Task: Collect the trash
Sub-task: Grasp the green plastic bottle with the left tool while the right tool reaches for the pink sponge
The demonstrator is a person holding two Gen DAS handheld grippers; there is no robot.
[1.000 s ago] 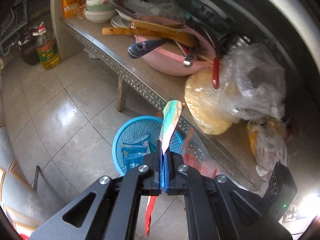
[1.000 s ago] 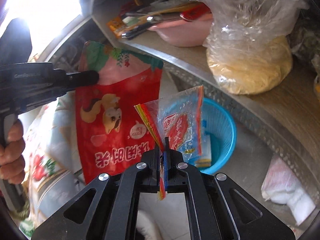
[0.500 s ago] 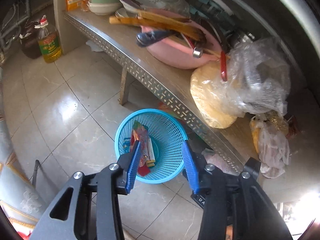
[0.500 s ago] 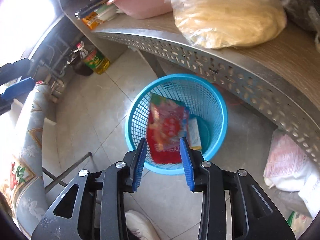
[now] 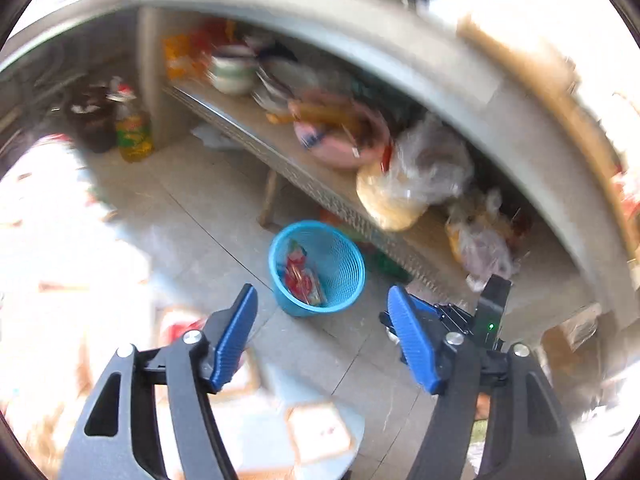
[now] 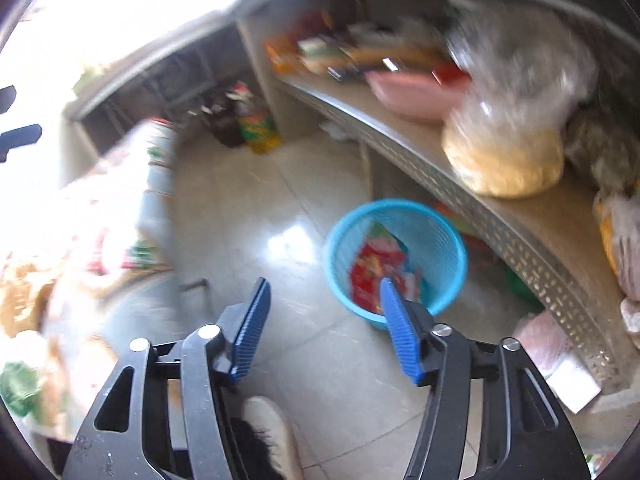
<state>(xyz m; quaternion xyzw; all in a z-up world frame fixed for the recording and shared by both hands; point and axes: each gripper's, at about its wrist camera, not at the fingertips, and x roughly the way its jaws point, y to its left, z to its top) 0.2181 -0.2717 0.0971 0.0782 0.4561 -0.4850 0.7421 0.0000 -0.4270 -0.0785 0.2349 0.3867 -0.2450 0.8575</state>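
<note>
A blue mesh trash basket (image 5: 340, 256) stands on the tiled floor beside a low metal shelf; it also shows in the right wrist view (image 6: 440, 236). Red snack wrappers (image 5: 300, 280) lie inside it, also seen in the right wrist view (image 6: 376, 268). My left gripper (image 5: 322, 320) is open and empty, well above and back from the basket. My right gripper (image 6: 324, 320) is open and empty, above the floor just left of the basket. Both views are motion-blurred.
The low shelf (image 5: 320, 188) holds a pink basin (image 5: 344, 136), bowls and a plastic bag of yellow food (image 6: 508, 152). Oil bottles (image 5: 134, 136) stand at the back. A patterned table edge (image 6: 100, 220) is at the left. My shoe (image 6: 272, 432) is below.
Both grippers opened, dropping their wrappers into the basket. Since then both have opened wider and pulled up and back, so the basket looks smaller.
</note>
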